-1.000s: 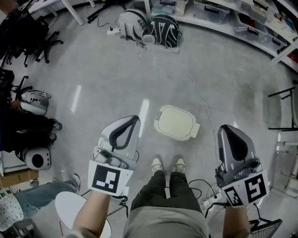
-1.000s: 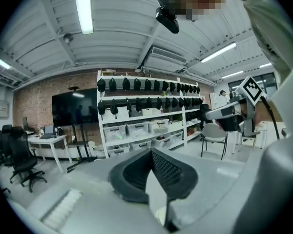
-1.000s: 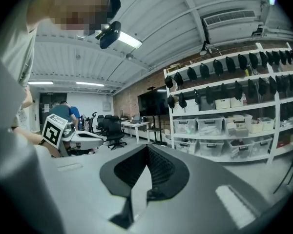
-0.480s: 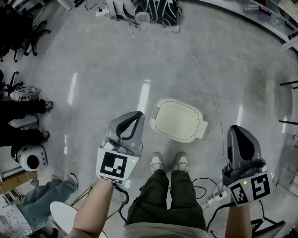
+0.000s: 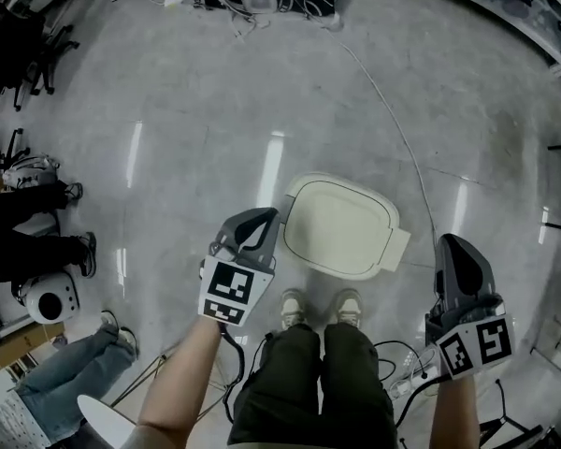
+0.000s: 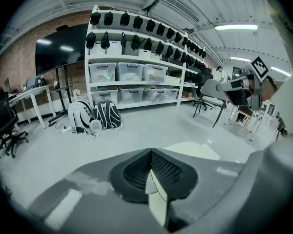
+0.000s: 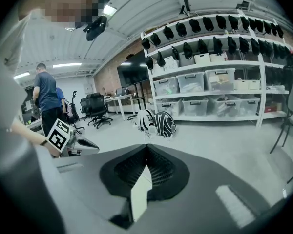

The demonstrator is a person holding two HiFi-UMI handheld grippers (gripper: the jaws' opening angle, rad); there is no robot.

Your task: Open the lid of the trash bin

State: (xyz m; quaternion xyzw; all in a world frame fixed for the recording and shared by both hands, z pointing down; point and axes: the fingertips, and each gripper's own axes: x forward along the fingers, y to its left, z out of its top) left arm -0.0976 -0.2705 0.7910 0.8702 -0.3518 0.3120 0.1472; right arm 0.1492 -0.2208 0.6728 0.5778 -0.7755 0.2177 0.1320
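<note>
The trash bin (image 5: 344, 266) stands on the floor (image 5: 187, 129) just ahead of the person's shoes (image 5: 294, 307), with its pale lid (image 5: 341, 223) down flat (so there is no seeing what it holds). To its left, the left gripper (image 5: 262, 218) hangs just beside the bin's edge, jaws pressed together with nothing between them. Over to the right, the right gripper (image 5: 456, 246) hovers apart from the bin, its jaws likewise together and empty.

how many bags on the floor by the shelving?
2. A white bag and a black striped bag, side by side on the floor before the shelving. Others may lie out of view.
</note>
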